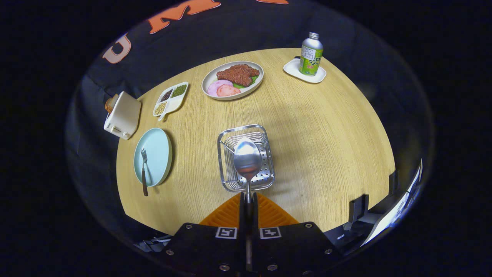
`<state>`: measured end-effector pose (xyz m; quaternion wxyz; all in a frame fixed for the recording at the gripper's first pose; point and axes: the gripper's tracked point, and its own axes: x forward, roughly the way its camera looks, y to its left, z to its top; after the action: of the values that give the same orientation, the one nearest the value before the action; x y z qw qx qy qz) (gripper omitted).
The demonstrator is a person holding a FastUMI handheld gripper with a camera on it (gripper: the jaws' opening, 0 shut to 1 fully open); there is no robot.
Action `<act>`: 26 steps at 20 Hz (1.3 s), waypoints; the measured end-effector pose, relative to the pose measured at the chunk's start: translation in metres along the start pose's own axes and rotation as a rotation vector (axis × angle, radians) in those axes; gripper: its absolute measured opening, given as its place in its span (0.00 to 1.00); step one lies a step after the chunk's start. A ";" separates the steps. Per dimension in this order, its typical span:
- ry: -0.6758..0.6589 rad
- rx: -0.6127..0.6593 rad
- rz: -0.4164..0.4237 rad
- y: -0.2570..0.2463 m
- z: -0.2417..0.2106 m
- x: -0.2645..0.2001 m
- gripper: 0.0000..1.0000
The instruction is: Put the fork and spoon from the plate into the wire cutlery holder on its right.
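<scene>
We find gripper (248, 202) pinching handle of polished steel spoon (247, 159), fingers pressed together on it, bowl of spoon hanging over square chrome wire cutlery holder (246, 157) just ahead at 12 o'clock. Steel fork with dark handle (143, 171) lies on round pale-blue plate (153, 157), at 9 o'clock of holder. We judge spoon delivery in hand, fork pending. Next move: lower spoon into holder, spread fingers, then go to fork.

Black tongs (248, 202) housing, square markers, screws
</scene>
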<state>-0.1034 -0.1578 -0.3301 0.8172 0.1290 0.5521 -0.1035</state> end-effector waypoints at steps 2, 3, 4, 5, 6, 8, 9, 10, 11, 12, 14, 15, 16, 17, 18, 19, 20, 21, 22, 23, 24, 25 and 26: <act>-0.037 0.017 0.014 0.003 0.015 -0.004 0.10; -0.057 0.030 0.024 0.006 0.021 -0.006 0.10; -0.080 0.032 0.032 0.007 0.030 -0.011 0.12; -0.115 0.027 0.034 0.008 0.038 -0.016 0.12; -0.158 0.011 0.036 0.008 0.050 -0.022 0.12; -0.259 -0.026 0.048 0.013 0.071 -0.038 0.14; -0.317 -0.040 0.063 0.018 0.083 -0.049 0.18; -0.376 -0.053 0.087 0.024 0.096 -0.060 0.23; -0.438 -0.063 0.108 0.029 0.106 -0.072 0.27; -0.509 -0.077 0.132 0.036 0.119 -0.085 0.29; -0.651 -0.116 0.181 0.050 0.141 -0.112 0.37; -0.700 -0.140 0.215 0.059 0.145 -0.122 0.46; -0.729 -0.163 0.243 0.068 0.146 -0.129 0.55; -0.759 -0.177 0.257 0.076 0.145 -0.138 0.61; -0.792 -0.189 0.270 0.082 0.146 -0.143 0.73; -0.829 -0.201 0.281 0.088 0.149 -0.148 0.79; -0.867 -0.213 0.292 0.093 0.150 -0.155 0.83; -0.902 -0.230 0.300 0.099 0.151 -0.163 0.85; -0.934 -0.244 0.292 0.104 0.152 -0.170 0.88; -0.968 -0.257 0.282 0.107 0.153 -0.177 0.89; -1.002 -0.270 0.270 0.112 0.155 -0.184 0.89; -1.032 -0.275 0.259 0.117 0.156 -0.190 0.89; -1.058 -0.271 0.250 0.124 0.157 -0.195 0.90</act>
<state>0.0005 -0.0860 -0.0811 0.9982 0.0179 0.0557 0.0157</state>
